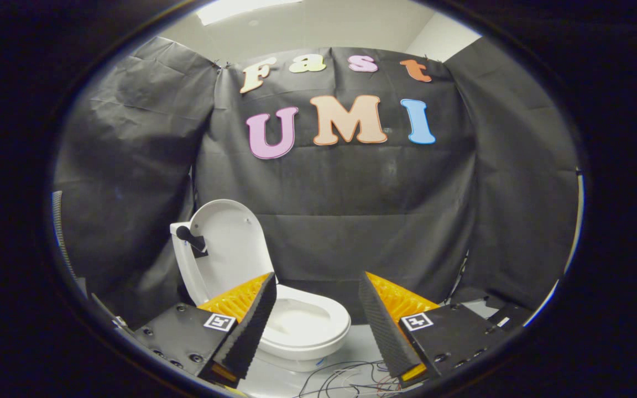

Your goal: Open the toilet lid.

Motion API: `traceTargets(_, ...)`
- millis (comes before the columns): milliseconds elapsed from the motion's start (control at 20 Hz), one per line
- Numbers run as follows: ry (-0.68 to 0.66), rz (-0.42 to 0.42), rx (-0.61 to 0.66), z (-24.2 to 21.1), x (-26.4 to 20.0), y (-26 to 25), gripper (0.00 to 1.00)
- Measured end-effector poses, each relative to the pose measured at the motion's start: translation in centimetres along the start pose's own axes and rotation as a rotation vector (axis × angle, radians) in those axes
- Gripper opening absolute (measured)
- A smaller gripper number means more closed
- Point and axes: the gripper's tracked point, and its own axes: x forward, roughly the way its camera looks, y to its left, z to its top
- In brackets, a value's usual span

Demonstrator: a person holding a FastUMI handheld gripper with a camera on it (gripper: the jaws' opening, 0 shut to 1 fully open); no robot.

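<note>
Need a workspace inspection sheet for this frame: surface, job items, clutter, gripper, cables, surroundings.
Surface: pale floor under the toilet, partly bare.
Job's things: toilet lid raised upright, leaning back; toilet seat down, bowl exposed; dark fitting on the lid's edge.
Clutter: nothing seen.
Gripper: gripper open, holding nothing, short of the toilet; seat shows between its fingers.
Cables: loose wires on the floor near the toilet base.
Surroundings: black cloth wall behind; ceiling light above.

Raised lid (224,249) blocks left; wires (346,376) ahead on floor; open room right.
</note>
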Motion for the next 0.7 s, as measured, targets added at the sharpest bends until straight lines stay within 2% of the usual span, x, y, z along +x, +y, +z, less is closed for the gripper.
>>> traceTargets(450,0.001,0.001,-0.001,-0.05,-0.10,-0.10,0.93)
traceTargets(550,0.001,0.001,0.000,-0.23,0.09,-0.02,1.00)
traceTargets(700,0.000,0.001,0.000,-0.07,-0.06,-0.04,1.00)
